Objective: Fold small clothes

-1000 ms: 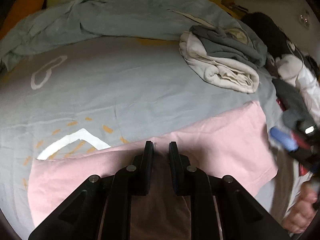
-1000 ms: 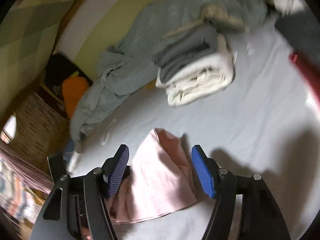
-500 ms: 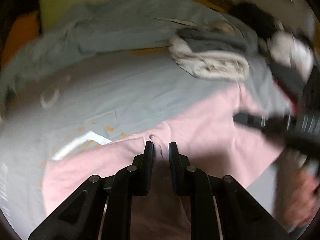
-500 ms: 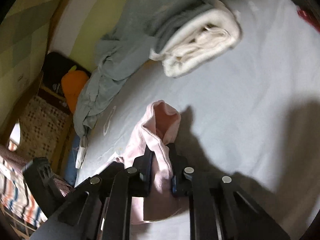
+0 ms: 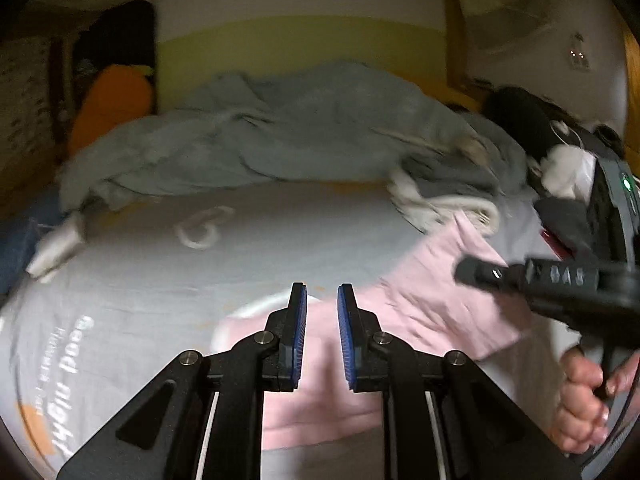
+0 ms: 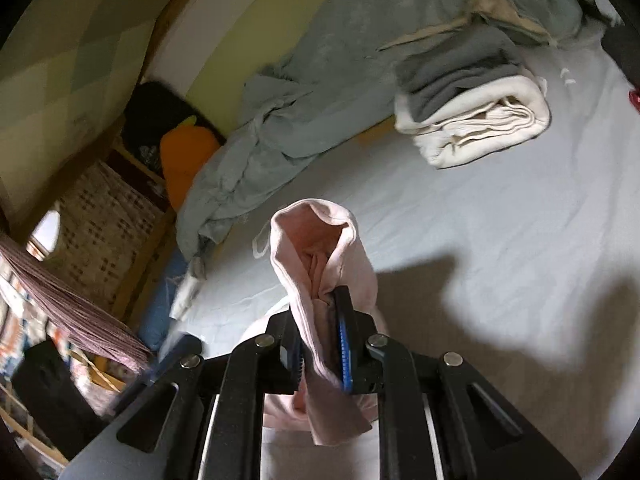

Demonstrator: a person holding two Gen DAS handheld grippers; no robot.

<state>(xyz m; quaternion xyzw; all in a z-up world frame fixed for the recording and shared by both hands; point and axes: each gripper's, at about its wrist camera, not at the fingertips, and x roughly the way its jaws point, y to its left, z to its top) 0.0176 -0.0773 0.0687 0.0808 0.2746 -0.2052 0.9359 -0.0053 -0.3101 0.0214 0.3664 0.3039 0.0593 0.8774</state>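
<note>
While the pink garment (image 6: 320, 280) hangs bunched up out of the right gripper (image 6: 320, 344), whose jaws pinch a fold of it, the rest of the cloth lies spread on the grey bedsheet (image 6: 480, 220) near the front of the bed. In the left wrist view the left gripper (image 5: 321, 336) shows its blue pads (image 5: 301, 332) narrowly apart, with pink cloth visible behind and below them; whether they actually clamp an edge cannot be told from here (the gap itself looks clear). The right gripper (image 5: 472, 272) reaches in over the pink cloth from the right, a hand (image 5: 588, 404) on its handle.

The step in hand looks like lifting one side to carry it over for a fold. To do it well, both corners should rise evenly, with the edge kept taut between the two grippers so the cloth does not sag or twist. The lifted edge should be laid square onto the opposite edge, clear of the folded pile (image 6: 476, 120) of grey and cream clothes farther back.
</note>
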